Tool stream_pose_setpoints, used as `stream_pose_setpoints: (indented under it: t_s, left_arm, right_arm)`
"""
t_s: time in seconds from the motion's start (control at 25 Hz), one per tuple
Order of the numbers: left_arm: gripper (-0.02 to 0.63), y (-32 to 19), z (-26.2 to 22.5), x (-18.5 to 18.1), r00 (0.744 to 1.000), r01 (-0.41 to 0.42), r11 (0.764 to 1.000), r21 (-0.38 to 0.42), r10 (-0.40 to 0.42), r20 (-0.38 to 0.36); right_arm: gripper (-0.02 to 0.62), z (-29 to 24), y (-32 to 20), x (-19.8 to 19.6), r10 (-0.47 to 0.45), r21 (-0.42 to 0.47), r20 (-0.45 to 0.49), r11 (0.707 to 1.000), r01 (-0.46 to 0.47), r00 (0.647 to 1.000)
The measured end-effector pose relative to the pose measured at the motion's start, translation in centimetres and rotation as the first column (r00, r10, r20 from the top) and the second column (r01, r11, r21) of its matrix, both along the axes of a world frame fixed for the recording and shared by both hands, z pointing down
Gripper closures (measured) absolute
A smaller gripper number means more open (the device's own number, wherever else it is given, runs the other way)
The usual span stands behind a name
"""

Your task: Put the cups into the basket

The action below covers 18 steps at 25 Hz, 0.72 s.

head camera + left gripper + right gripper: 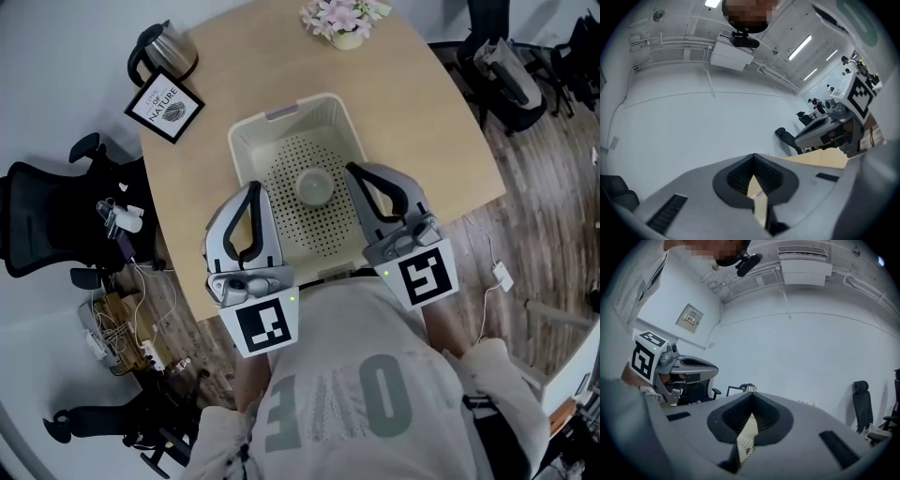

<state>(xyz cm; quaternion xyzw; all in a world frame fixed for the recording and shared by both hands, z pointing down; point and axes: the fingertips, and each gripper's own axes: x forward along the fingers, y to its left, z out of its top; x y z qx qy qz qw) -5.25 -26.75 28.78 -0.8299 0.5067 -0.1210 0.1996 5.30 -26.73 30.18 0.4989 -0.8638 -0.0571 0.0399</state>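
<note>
Head view: the white basket [246, 141] sits in the middle of the table [441, 122]. One pale cup [315, 186] rests on its perforated floor near the centre; which way up it stands I cannot tell. No other cup shows on the tabletop, so the job looks finished or close to it. The left gripper [253, 190] and right gripper [354, 172] hang over the basket's near rim, one on each side of the cup and apart from it, tips pointing away from the person. That reads as a rest pose, clear of the load. A kettle [161, 52], a framed sign [165, 106] and a pot of flowers [343, 21] stand toward the far side, out of the way.

Left gripper view: the jaws are clenched tip to tip with nothing between them, angled up toward wall and ceiling.

Right gripper view: these jaws are pressed together too, and empty; a sliver of the basket's dotted floor shows through the gap below the tips
</note>
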Motion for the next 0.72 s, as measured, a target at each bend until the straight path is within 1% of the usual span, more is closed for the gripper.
stream_pose_setpoints:
  t_s: [0.2,0.48,0.72]
  left_arm:
    - [0.601,0.3,-0.1,0.3,1.0,-0.002,1.0,0.004,0.002,-0.005]
    - [0.601,0.5,0.1,0.3,1.0,0.004,1.0,-0.004,-0.004,-0.002]
    - [0.601,0.1,0.2,-0.4,1.0,0.009,1.0,-0.003,-0.009,0.005]
  right_arm:
    - [0.598,-0.1,0.3,-0.4,-0.024,0.008,-0.019,1.0,0.024,1.0]
    - [0.598,0.4,0.8,-1.2,-0.059,-0.006,-0.028,0.998,0.059,0.998]
    - [0.598,1.0,0.4,-2.0,-0.063,-0.021,-0.04,0.998,0.063,0.997]
